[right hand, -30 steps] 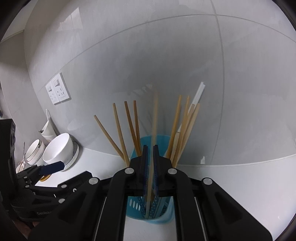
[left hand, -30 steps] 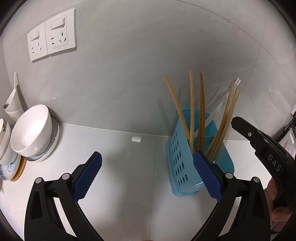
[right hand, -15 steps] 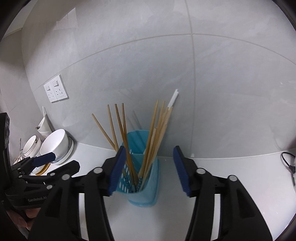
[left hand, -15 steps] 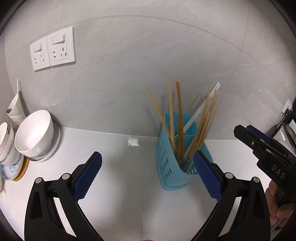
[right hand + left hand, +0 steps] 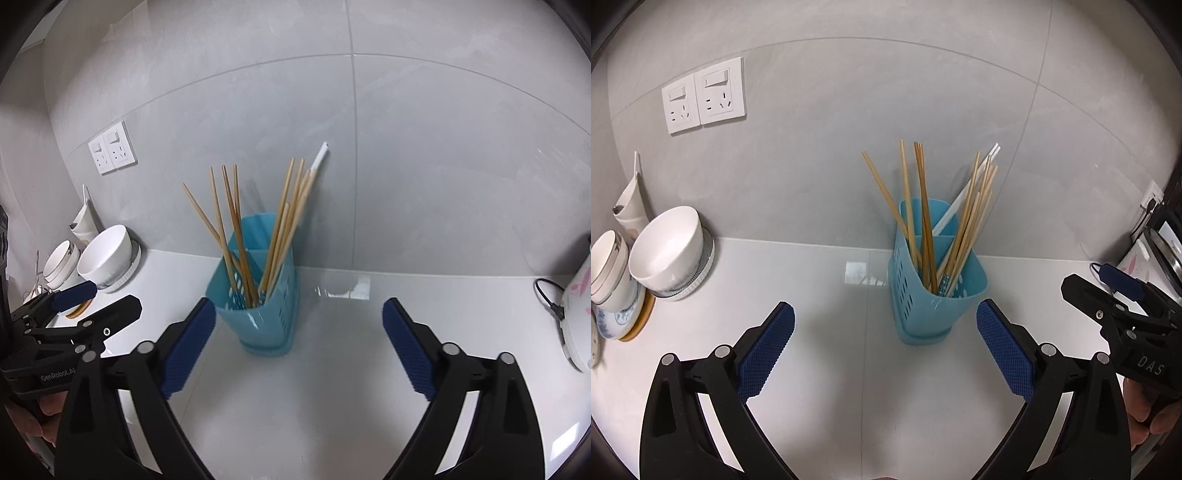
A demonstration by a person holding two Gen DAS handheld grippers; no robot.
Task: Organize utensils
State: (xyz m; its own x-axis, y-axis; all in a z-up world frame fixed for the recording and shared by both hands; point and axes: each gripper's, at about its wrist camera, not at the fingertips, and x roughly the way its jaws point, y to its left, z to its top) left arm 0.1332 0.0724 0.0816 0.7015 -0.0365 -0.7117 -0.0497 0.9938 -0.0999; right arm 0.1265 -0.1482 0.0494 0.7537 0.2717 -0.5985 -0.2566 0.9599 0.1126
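Nearest the cameras, the left gripper (image 5: 885,343) and the right gripper (image 5: 298,345) both stand with blue-padded jaws spread wide and hold nothing; each hangs over the glossy white countertop (image 5: 820,369), short of the holder. Just beyond them stands the light blue perforated plastic utensil holder (image 5: 932,295), upright near the grey tiled wall (image 5: 831,147). The wooden chopsticks (image 5: 923,206) already sit in it, fanned in two bunches across its divider, with a white chopstick (image 5: 964,195) leaning to the far right. No loose utensil shows on the counter, so the sorting looks close to done. Should tidying go on, the gripper would do best to come in above the rim and avoid nudging the light holder. Far left, white ceramic bowls (image 5: 666,251) are stacked.
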